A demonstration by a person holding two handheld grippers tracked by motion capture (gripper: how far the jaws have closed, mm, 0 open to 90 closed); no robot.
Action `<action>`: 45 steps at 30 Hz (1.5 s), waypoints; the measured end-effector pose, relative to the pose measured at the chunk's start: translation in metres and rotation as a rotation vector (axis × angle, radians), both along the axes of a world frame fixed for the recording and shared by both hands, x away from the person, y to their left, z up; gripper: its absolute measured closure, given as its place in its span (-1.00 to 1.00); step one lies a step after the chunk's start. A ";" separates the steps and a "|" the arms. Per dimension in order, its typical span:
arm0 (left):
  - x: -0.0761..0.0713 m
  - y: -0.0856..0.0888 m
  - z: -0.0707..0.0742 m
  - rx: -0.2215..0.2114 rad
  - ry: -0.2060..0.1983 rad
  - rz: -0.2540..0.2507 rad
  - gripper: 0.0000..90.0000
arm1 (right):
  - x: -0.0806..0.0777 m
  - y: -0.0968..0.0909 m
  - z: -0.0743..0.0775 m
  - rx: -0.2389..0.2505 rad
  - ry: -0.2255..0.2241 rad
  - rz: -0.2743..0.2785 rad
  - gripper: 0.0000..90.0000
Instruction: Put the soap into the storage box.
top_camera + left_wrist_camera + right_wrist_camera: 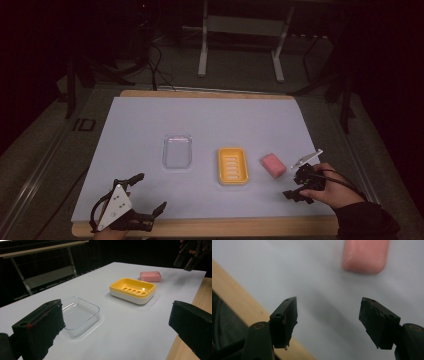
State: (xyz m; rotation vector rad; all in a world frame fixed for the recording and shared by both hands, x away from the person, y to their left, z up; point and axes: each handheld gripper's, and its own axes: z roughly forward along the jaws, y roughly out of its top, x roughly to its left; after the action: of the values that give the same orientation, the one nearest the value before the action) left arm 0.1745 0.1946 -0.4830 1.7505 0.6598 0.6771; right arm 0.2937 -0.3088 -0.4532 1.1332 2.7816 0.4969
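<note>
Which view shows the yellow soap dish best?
The left gripper view: the yellow soap dish sits large and sharp, its slotted tray and white base visible. The high view shows it small from above, between clear lid and pink soap.

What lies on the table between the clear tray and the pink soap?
In the high view, the yellow soap dish sits between the clear tray and the pink soap, apart from both.

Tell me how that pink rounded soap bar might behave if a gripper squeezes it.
The pink rounded soap bar looks solid, so probably stiff. Its smooth rounded edges may slip between the jaws. Lying flat on the white mat, it should slide rather than roll.
</note>
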 end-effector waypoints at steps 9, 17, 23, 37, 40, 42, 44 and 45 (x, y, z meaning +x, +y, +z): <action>0.000 -0.001 -0.001 0.010 -0.001 0.001 -0.99 | 0.006 0.000 -0.006 -0.112 0.190 -0.047 -0.38; 0.000 -0.001 -0.001 0.012 0.001 0.002 -0.99 | 0.018 -0.004 -0.008 -0.186 0.258 -0.068 -0.38; 0.000 -0.001 -0.001 0.018 0.002 0.003 -0.99 | 0.030 -0.005 -0.006 -0.169 0.254 -0.078 -0.56; 0.000 -0.002 -0.001 0.028 0.003 -0.001 -0.99 | 0.066 0.009 -0.011 -0.159 0.240 -0.139 -0.56; 0.000 -0.002 -0.001 0.029 0.003 -0.002 -0.99 | 0.070 0.013 -0.011 -0.162 0.232 -0.132 -0.56; 0.000 -0.002 -0.001 0.029 0.003 -0.002 -0.99 | 0.074 0.015 -0.011 -0.160 0.230 -0.129 -0.56; 0.000 -0.002 -0.001 0.029 0.004 -0.002 -0.99 | 0.077 0.018 -0.011 -0.156 0.226 -0.131 -0.56; 0.000 -0.002 -0.001 0.029 0.004 -0.002 -0.99 | 0.079 0.019 -0.011 -0.155 0.228 -0.134 -0.56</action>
State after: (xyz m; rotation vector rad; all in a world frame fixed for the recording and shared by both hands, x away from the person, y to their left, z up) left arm 0.1749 0.1923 -0.4843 1.7794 0.6533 0.6852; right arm 0.3729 -0.2897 -0.4647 1.4059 2.8419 0.1443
